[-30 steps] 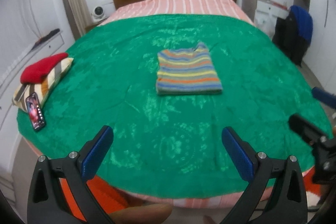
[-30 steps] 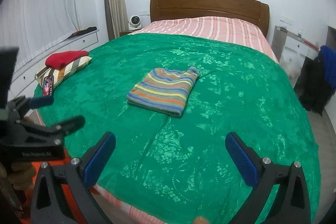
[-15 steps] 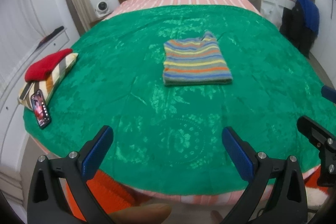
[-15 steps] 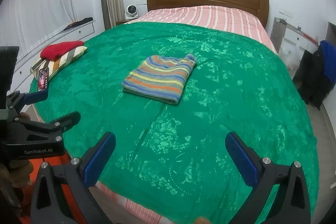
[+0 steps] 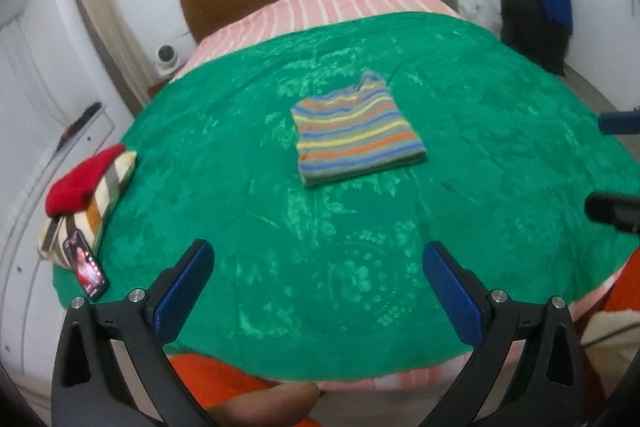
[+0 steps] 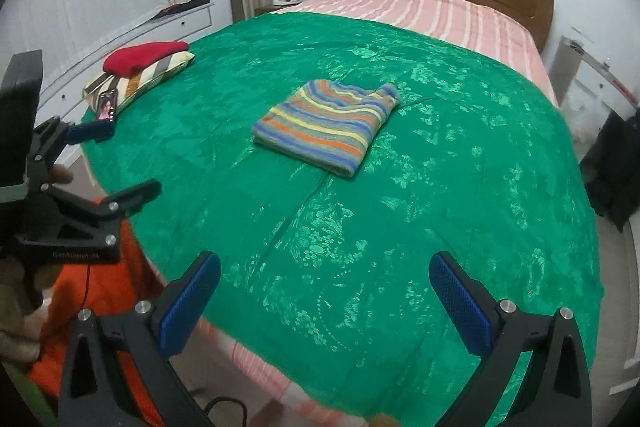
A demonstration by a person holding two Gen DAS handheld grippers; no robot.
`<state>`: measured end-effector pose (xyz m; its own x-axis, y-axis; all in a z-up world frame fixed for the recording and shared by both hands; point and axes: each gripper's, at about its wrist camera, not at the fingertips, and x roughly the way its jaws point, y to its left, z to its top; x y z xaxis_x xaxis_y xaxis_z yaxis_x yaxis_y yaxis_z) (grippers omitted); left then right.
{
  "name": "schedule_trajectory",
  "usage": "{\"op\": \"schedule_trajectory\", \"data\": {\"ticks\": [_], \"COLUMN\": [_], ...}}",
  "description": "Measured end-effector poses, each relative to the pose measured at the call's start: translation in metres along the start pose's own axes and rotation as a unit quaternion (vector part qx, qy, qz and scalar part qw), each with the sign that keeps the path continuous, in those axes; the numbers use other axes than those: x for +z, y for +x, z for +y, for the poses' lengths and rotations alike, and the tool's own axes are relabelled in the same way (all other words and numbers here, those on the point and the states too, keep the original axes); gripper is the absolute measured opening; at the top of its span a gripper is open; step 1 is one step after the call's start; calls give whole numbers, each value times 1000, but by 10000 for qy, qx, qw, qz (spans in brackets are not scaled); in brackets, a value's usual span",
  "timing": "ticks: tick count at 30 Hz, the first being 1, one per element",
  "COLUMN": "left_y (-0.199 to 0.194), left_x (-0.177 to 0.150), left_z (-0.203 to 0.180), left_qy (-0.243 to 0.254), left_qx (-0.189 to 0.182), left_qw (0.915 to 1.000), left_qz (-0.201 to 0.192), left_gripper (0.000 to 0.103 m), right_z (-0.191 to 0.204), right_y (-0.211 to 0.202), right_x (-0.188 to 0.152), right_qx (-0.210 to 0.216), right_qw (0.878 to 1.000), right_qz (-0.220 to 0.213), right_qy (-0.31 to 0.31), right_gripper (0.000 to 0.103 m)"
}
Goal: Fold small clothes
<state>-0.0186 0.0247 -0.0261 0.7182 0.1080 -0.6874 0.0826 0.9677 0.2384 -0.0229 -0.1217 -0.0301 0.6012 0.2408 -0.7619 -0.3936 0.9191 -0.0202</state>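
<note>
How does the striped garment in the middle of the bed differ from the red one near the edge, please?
The striped garment has many colours in bands; the red garment is one plain colour. The striped garment lies straight on the green blanket, mid-bed, while the red garment rests on a striped cushion by the bed's edge. The striped garment forms a flat rectangle; the red garment looks more rounded. Both appear folded, and neither tool touches them.
</note>
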Motion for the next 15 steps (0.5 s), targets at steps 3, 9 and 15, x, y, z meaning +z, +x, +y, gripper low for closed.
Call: {"op": "schedule_trajectory", "data": {"ticks": [3, 9, 15], "left_y": [-9, -19, -6], "left_x": [9, 12, 1], "left_z": [7, 9, 4], "left_qy": [-215, -689, -659], "left_qx": [-143, -226, -71], "left_qw": [9997, 9973, 9977], "left_qz": [0, -148, 125], "left_gripper": [103, 103, 103], "right_z": [-7, -5, 13], "right_y": [-14, -30, -9], "right_x": [6, 11, 2], "right_qx": [253, 472, -96], "right_qw": [9995, 9958, 9975], "right_qz": [-87, -581, -430], "right_qy": [138, 522, 549], "right_gripper": [103, 103, 103]}}
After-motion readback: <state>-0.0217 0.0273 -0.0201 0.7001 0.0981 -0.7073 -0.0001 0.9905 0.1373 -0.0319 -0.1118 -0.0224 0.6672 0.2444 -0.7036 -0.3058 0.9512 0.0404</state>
